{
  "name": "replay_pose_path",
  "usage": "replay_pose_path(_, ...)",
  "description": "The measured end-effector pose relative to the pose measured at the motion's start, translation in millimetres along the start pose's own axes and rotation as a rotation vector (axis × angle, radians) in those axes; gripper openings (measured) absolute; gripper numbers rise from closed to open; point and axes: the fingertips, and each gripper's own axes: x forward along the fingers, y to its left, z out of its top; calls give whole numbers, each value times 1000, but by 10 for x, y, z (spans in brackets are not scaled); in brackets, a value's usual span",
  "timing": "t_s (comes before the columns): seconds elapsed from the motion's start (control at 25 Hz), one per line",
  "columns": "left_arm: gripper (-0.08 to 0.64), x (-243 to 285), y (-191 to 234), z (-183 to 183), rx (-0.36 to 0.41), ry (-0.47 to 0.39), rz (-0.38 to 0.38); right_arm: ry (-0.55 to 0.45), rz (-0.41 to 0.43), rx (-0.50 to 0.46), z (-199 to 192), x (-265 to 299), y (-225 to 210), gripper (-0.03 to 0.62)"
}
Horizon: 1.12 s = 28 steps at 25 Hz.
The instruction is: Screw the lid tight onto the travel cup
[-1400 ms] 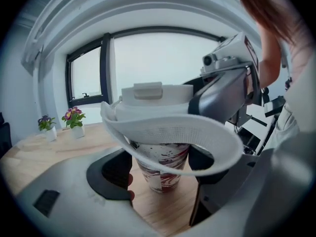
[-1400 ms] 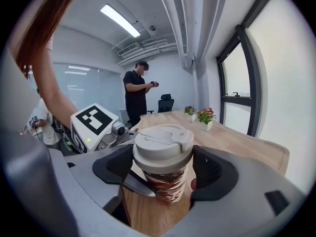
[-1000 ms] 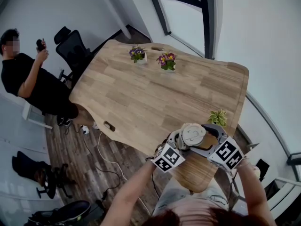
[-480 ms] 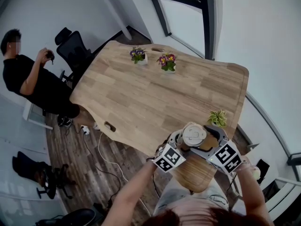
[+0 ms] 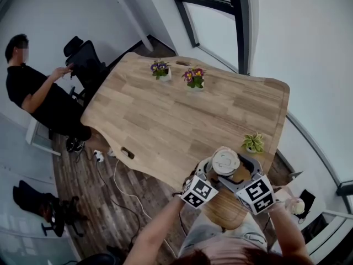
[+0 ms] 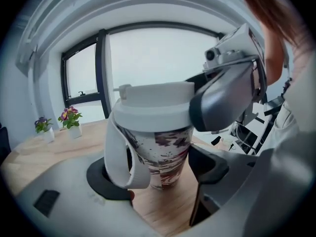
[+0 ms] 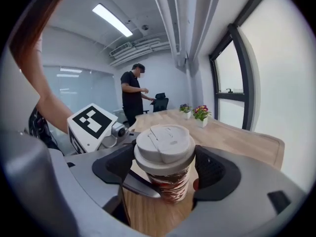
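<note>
Wood of the table (image 5: pixel 165 115) lies under the travel cup (image 6: pixel 165 152), set near the close edge and gripped by the left gripper (image 6: pixel 158 173); the lid (image 7: pixel 164 141) is clasped by the right gripper (image 7: pixel 165 168). Cross-threading is risked if it is turned tilted. A small plant (image 5: pixel 252 142) nearby is not in the way.

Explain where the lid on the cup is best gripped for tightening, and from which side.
Grip the lid by its thick round rim, jaws on opposite sides, coming in level from the side away from the strap. The cup stands upright, and the lid's top offers no hold.
</note>
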Motion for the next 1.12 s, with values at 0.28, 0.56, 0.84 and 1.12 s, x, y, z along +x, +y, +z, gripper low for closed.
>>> replay_pose_path(0.28,344,1,-28,-12,27,28,-62,77,127,-136,0,-58,13,362)
replay_pose_path(0.56,344,24,-10,-29,-5,29,14,20,-13,-106,9,-43,-5,360)
replay_pose_path(0.84,344,19,-24,-40,7,43,-10,24,31,-15,20,-72,33,362)
replay_pose_path(1.12,344,35,-50,-45,31,86,-73,91,92,-131,-36,-52,-10,360)
